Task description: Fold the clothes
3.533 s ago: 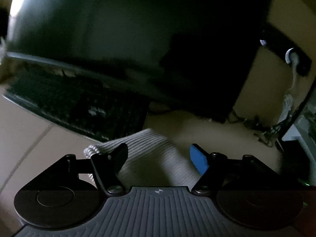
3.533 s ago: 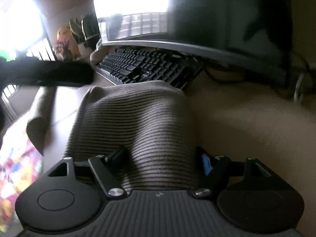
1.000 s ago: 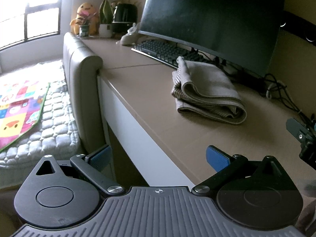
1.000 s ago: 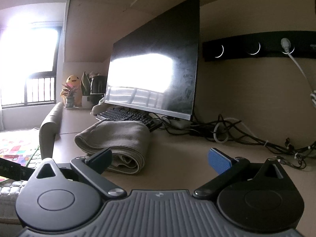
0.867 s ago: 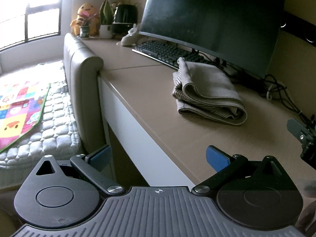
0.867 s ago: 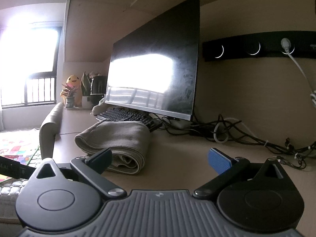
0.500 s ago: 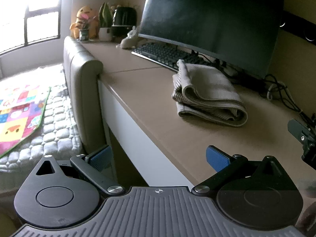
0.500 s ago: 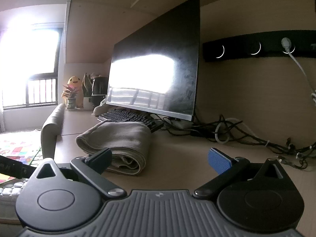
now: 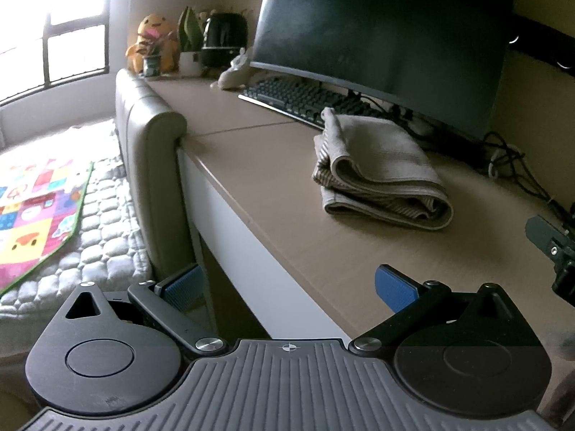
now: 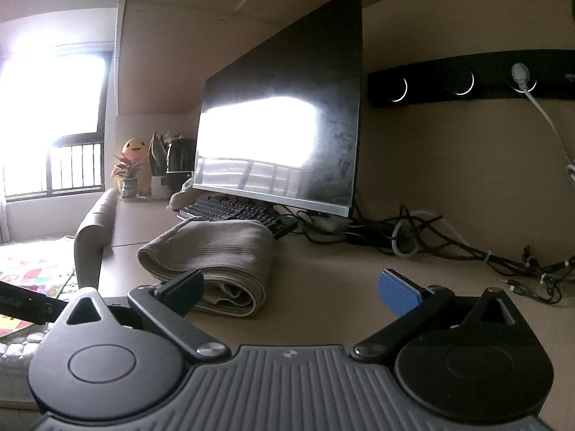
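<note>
A folded beige ribbed garment (image 9: 381,168) lies on the wooden desk (image 9: 273,165) in front of the keyboard; it also shows in the right wrist view (image 10: 215,255). My left gripper (image 9: 287,285) is open and empty, held off the desk's front edge, well short of the garment. My right gripper (image 10: 291,285) is open and empty, low over the desk just right of the garment's rolled end. Part of the right gripper (image 9: 553,248) shows at the right edge of the left wrist view.
A dark monitor (image 9: 384,43) and black keyboard (image 9: 298,104) stand behind the garment. Tangled cables (image 10: 449,244) run along the back right. A grey padded chair back (image 9: 151,151) stands against the desk's left end. A plush toy (image 9: 152,41), plants and a kettle sit far left.
Both grippers let go of the garment and pulled back from it; it now lies folded on the desk. Over the last second both views only drift slightly.
</note>
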